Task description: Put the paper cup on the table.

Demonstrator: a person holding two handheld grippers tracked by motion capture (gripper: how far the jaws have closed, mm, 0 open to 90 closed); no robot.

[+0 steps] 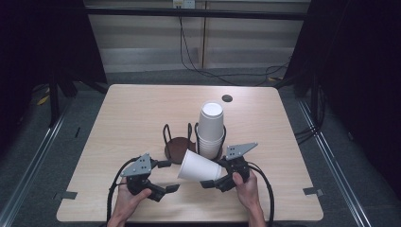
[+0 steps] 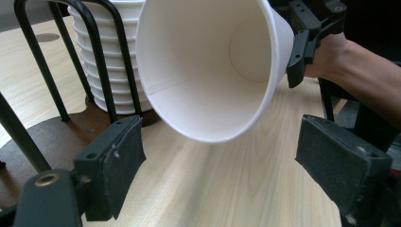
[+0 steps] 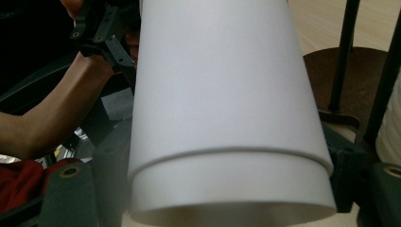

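1. The right gripper is clamping its jaws on the base end of a white paper cup, holding it sideways just above the table.
2. The left gripper is hanging with jaws apart, gripping nothing, facing the cup's mouth.
3. Behind, a cup stack is standing in a black wire rack.

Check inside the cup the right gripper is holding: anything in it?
Nothing visible: the left gripper view looks into the cup, showing bare white wall and bottom. The right gripper clamps its base; the stack of cups stands behind.
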